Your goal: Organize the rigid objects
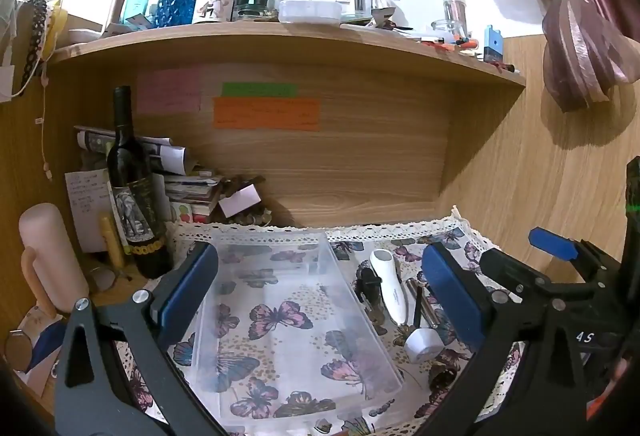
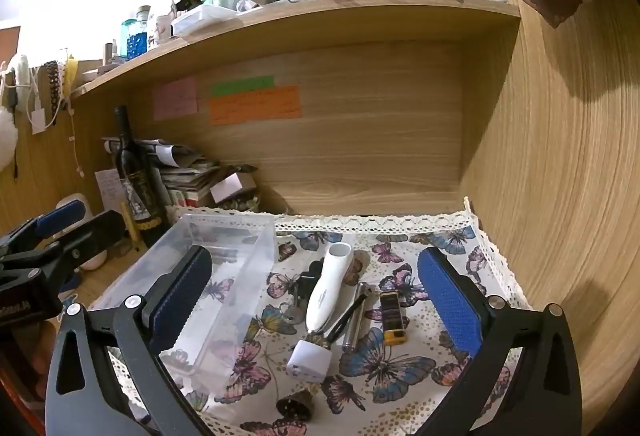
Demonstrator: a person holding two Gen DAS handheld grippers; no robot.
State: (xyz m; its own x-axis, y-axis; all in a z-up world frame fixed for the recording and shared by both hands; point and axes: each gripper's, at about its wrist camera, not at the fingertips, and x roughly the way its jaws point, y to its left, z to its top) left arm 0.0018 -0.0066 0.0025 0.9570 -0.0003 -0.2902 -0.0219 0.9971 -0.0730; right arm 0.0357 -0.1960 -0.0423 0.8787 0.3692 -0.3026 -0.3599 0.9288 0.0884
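Note:
An empty clear plastic box [image 1: 304,332] sits on the butterfly cloth; it also shows in the right wrist view [image 2: 224,276]. To its right lie a white handheld device [image 2: 330,290], a small white cube [image 2: 309,356], a metal cylinder [image 2: 357,318], a black stick [image 2: 348,316], a yellow-black lighter [image 2: 393,318], a black clip [image 2: 306,282] and a small bell-like piece [image 2: 296,404]. My left gripper [image 1: 320,294] is open above the box. My right gripper [image 2: 316,300] is open above the loose objects. Both are empty.
A dark wine bottle [image 1: 134,191] stands at the left with stacked papers [image 1: 192,187] and a pink cylinder [image 1: 52,256]. A shelf [image 1: 280,35] overhead holds several bottles and jars. Wooden walls close in the back and right [image 2: 560,195].

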